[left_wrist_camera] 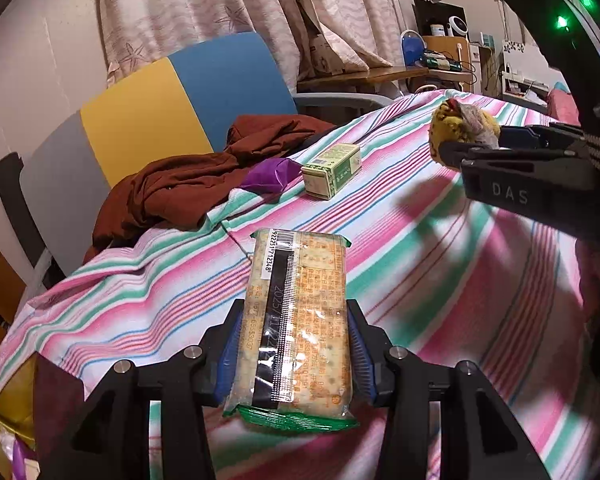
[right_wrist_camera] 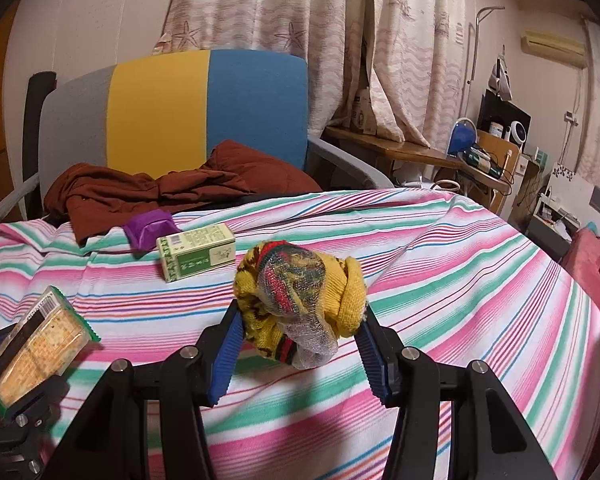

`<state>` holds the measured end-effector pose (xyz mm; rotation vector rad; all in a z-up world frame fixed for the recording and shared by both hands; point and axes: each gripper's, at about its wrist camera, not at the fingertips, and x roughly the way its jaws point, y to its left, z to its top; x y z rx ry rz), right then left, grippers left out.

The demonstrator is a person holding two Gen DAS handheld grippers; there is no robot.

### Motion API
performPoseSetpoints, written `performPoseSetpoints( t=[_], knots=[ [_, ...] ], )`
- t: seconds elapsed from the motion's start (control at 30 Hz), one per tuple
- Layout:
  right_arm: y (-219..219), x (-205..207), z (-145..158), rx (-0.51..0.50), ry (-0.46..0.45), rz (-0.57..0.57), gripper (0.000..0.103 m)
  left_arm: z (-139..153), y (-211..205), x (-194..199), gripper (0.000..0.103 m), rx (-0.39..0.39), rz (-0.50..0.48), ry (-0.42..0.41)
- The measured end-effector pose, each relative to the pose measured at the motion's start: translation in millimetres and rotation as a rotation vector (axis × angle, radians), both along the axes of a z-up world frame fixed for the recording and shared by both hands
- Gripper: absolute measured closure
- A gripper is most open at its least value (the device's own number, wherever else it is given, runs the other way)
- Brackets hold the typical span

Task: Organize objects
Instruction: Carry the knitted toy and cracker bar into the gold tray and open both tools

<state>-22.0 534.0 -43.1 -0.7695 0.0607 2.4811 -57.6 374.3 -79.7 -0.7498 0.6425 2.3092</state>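
The left gripper (left_wrist_camera: 294, 344) is clenched on a clear-wrapped rectangular cracker packet with green end seals (left_wrist_camera: 296, 320); the blue ribbed pads (left_wrist_camera: 231, 344) press its two long sides, and its long axis runs straight out along the fingers toward twelve o'clock in the left wrist view. The right gripper (right_wrist_camera: 300, 344) grasps a balled-up yellow knitted sock bundle with red and green patterning (right_wrist_camera: 300, 292), pinched between its pads and lifted clear of the cover.

Outward from both lies the pink, green and white striped bed cover (right_wrist_camera: 440, 280). On it, at about eleven o'clock from the right gripper — and about twelve o'clock from the left — rests a green-and-cream cardboard box (right_wrist_camera: 196, 254) lying on its side, long axis roughly left to right in the right wrist view. Just beyond it, touching or nearly so, sits a crumpled purple plastic wrapper (right_wrist_camera: 148, 226), and behind that a rumpled rust-brown garment (right_wrist_camera: 160, 188) spreads against a chair with grey, yellow and blue back panels (right_wrist_camera: 160, 108).

No box, bin or tray for sorting shows in either view, so I cannot tell where the held items belong — judging by position, the right gripper looks nearer the cardboard box.
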Motion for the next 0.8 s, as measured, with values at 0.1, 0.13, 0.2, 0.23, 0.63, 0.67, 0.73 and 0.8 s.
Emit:
performPoseSetpoints(
  t=[0.1, 0.13, 0.2, 0.23, 0.63, 0.67, 0.73, 0.8],
  knots=[
    [-8.2, 4.3, 0.8, 0.012, -0.003, 0.009, 0.048, 3.6, -8.6, 5.9, 0.055, 0.038, 0.006, -0.034],
    [-11.4, 6.2, 1.2, 0.016, -0.005, 0.013, 0.048, 4.7, -11.8, 8.6, 0.055, 0.051, 0.007, -0.046],
    [-15.6, 10.0, 1.8, 0.019, -0.005, 0.015, 0.048, 7.3, -17.9, 14.6, 0.055, 0.074, -0.002, -0.063],
    [-18.1, 12.5, 2.1, 0.020, -0.004, 0.018, 0.048, 9.2, -20.9, 18.4, 0.055, 0.083, -0.005, -0.069],
    [-68.3, 49.2, 9.2, 0.032, -0.001, 0.105, 0.048, 24.9, -72.9, 53.1, 0.055, 0.165, -0.026, -0.149],
    [-71.0, 52.8, 9.5, 0.018, -0.001, 0.108, 0.048, 25.9, -79.7, 54.9, 0.055, 0.170, -0.021, -0.152],
    [-77.8, 60.8, 10.1, -0.018, -0.003, 0.114, 0.048, 29.8, -95.7, 58.5, 0.055, 0.183, -0.005, -0.153],
    [-85.9, 67.5, 11.0, -0.050, 0.002, 0.124, 0.048, 35.5, -110.9, 60.9, 0.055, 0.207, 0.013, -0.153]
  ],
)
